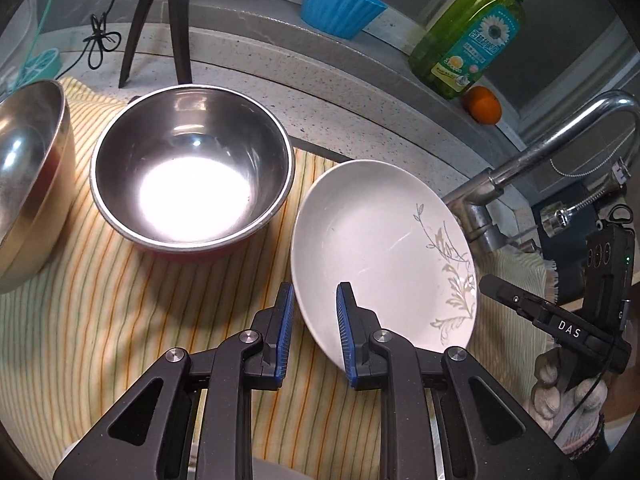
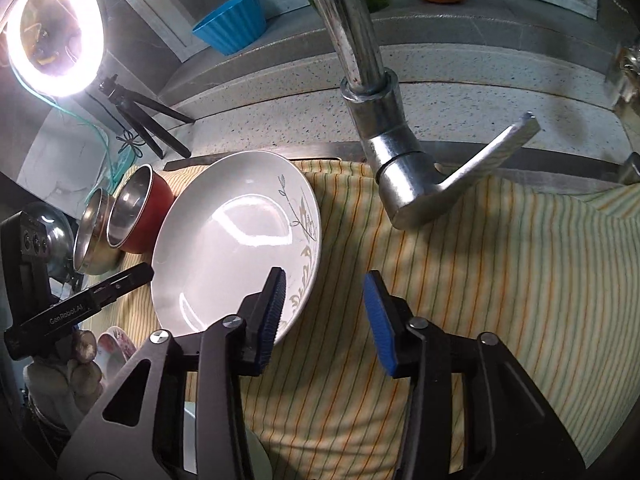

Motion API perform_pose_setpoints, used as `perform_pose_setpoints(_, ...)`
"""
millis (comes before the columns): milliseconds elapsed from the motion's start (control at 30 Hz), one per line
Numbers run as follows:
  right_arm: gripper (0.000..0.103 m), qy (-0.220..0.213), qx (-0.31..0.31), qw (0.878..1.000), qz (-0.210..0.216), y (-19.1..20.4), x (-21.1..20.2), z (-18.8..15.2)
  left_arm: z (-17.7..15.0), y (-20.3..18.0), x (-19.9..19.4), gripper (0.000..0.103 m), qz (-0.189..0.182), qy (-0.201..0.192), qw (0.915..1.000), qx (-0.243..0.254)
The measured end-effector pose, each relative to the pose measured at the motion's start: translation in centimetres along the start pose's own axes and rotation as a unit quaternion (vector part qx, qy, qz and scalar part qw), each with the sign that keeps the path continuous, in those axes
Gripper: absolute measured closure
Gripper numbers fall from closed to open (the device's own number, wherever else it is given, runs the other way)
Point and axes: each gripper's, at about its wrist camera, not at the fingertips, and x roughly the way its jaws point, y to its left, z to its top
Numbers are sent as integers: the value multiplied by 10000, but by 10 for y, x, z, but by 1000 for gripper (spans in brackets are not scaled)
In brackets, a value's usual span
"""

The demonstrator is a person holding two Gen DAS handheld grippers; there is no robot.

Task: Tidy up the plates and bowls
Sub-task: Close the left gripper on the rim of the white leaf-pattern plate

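A white plate [image 1: 380, 248] with a grey leaf pattern lies on the striped cloth [image 1: 120, 320]. My left gripper [image 1: 316, 300] is open, its jaws straddling the plate's near left rim. A steel bowl with a red outside [image 1: 192, 180] sits left of the plate, and a gold metal bowl [image 1: 28, 184] sits further left. In the right wrist view the plate [image 2: 232, 240] is at left, and my right gripper [image 2: 324, 296] is open; its left finger overlaps the plate's near right rim. The red bowl [image 2: 138, 212] and gold bowl [image 2: 92, 236] lie beyond.
A chrome faucet [image 2: 384, 128] rises at the cloth's far edge. On the stone ledge stand a blue ribbed cup [image 1: 340, 4], a green soap bottle [image 1: 468, 36] and an orange [image 1: 484, 105]. A ring light [image 2: 56, 28] on a tripod stands far left.
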Motion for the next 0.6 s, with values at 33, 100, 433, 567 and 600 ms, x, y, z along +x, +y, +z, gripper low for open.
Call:
perform_pose_setpoints(33,66,24,-33,10000,27,0,2,1,1,0,2,83,9,5,10000,-23)
perform_pose_setpoints(100,70,82,-96,9999,70,1,7,4,2,1,5,83,24,10,10000,-69)
perform_pose_setpoints(433,86,241,-281,9992,124,11,28,16,8,-2,16,83,109,62,9999,-7)
perform_pose_setpoints(567,90,289,-258,9992,129,11,33,18,8,-2,20,84,102,107,9999,42)
perform_pose_setpoints(600,90,300,-259,9991,119,11,34,18,8,-2,20,84,92,114,9999,48)
